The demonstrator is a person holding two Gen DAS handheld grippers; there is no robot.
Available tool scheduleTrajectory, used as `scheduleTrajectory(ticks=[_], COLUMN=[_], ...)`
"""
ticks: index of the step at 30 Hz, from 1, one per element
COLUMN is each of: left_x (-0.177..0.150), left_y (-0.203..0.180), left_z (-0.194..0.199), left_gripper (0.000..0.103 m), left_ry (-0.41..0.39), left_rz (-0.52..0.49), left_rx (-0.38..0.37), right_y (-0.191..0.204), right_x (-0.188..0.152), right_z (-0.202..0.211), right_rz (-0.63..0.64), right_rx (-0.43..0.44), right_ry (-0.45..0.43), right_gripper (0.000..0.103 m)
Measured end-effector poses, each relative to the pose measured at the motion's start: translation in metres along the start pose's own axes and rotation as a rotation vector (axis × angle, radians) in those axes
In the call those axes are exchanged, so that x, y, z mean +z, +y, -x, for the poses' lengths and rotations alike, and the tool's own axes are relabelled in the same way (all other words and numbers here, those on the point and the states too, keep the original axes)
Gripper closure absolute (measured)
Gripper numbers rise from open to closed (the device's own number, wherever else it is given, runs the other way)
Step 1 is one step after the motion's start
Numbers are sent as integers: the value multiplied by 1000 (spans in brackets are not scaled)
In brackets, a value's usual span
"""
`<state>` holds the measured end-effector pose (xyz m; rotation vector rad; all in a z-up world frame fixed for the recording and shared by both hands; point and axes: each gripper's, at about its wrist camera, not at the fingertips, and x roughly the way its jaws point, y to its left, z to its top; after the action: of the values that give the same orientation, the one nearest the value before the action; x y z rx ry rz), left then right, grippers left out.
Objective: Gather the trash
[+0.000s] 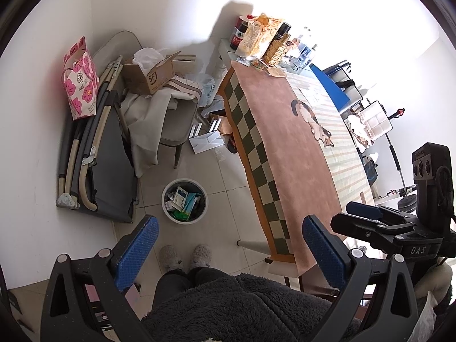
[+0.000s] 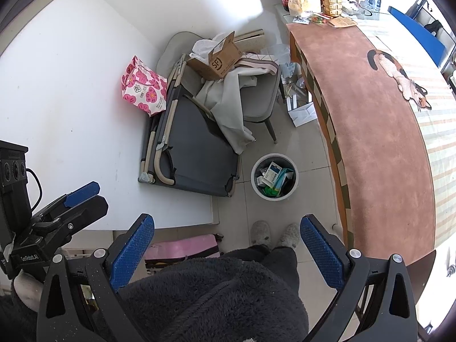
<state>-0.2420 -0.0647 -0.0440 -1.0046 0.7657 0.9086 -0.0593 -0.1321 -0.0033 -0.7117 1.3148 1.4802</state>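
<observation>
the round bin (image 1: 184, 201) is seen upright, mouth up, boxes inside, at 12 o'clock of the slippers. the left tool (image 1: 228, 249) and right tool (image 2: 226, 246) are held high, tilted downward, fingers apart, nothing gripped.

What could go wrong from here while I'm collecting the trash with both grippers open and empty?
1. The trash bin on the floor already looks quite full of boxes, so added pieces could spill over its rim.
2. The far end of the table is crowded with bottles and a snack bag; reaching there with the left gripper or right gripper might knock something over.
3. The folded cot and white box on the floor are possible trip hazards.
</observation>
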Motion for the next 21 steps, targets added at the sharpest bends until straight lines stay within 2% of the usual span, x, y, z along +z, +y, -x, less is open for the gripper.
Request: scheduleTrajectory(ticks=[21], left_x=[1], left_y=[1], left_z=[1], left_gripper=[0], left_ry=[-3], left_rz=[7], left_rx=[2], right_y=[0], right_x=[0], right_z=[-2], right_rz=[17], right_rx=[6], right_ry=[20], right_gripper=[0])
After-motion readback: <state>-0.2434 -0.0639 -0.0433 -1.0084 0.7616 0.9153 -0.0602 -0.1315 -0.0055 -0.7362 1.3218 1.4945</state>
